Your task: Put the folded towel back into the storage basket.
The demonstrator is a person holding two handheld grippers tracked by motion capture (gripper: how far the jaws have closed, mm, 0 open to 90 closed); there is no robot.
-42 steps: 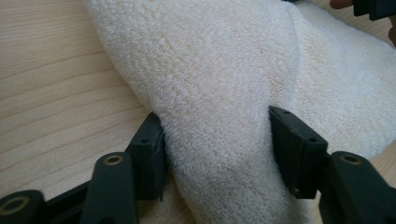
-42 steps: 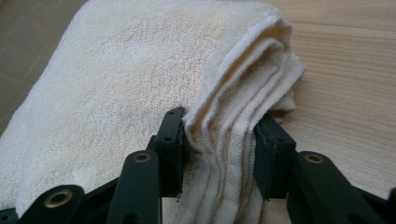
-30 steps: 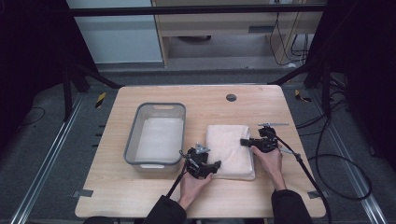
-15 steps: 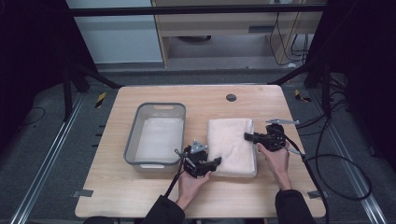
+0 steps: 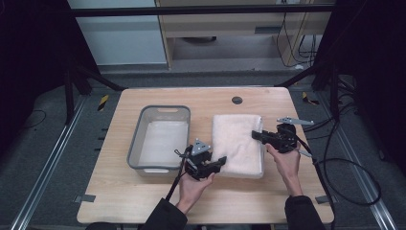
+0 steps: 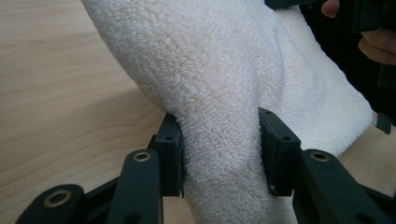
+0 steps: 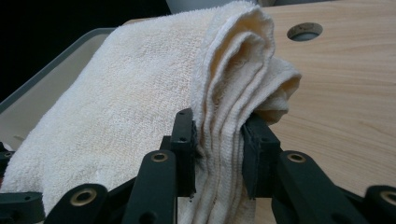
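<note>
Hands are coming in from the bottom of the high view. At lower centre, the left gripper (image 5: 218, 162) is pinching the folded towel (image 5: 238, 143) at its near left edge. Right of centre, the right gripper (image 5: 257, 135) is clamping the towel's layered right edge. Further up left, the grey tub (image 5: 160, 110) is sitting on the table (image 5: 268, 98).

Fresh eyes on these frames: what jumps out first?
The folded cream towel at the table's middle-right, pinched from both sides: the left gripper clamps its near-left corner, the right gripper its right edge. Beside it on the left stands a grey bin with something pale lying inside.
</note>
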